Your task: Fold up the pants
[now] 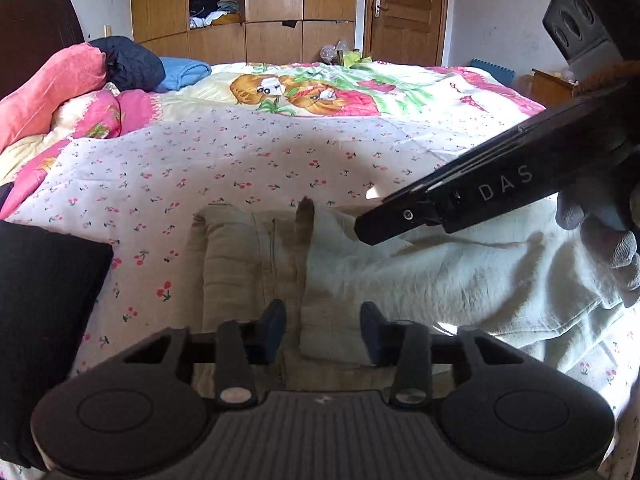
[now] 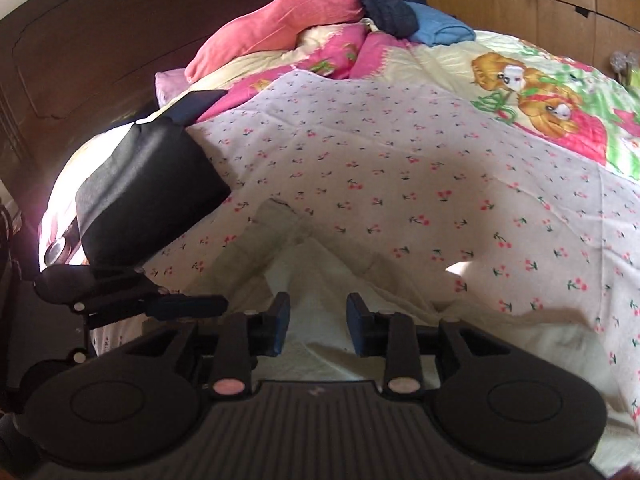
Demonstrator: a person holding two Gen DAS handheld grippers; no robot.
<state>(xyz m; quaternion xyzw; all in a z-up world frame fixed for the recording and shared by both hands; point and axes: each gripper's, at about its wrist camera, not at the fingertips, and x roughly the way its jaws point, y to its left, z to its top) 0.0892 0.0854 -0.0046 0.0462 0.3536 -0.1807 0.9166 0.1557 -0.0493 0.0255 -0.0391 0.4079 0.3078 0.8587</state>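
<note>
Pale beige pants [image 1: 440,276] lie folded on the cherry-print bedsheet [image 1: 248,160], waistband end at the left [image 1: 236,256]. My left gripper [image 1: 323,330] is open, its blue pads either side of a cloth fold at the pants' near edge. The right gripper's black body [image 1: 460,204] hovers over the pants from the right. In the right wrist view the right gripper [image 2: 318,326] is open just above the pants [image 2: 320,280]. The left gripper [image 2: 132,300] shows at the left there.
A folded black garment [image 1: 44,320] lies on the bed left of the pants, also in the right wrist view [image 2: 148,188]. Pink, navy and blue bedding [image 1: 100,76] is piled by the dark headboard [image 2: 80,40]. Wooden wardrobe [image 1: 248,4] and door stand beyond.
</note>
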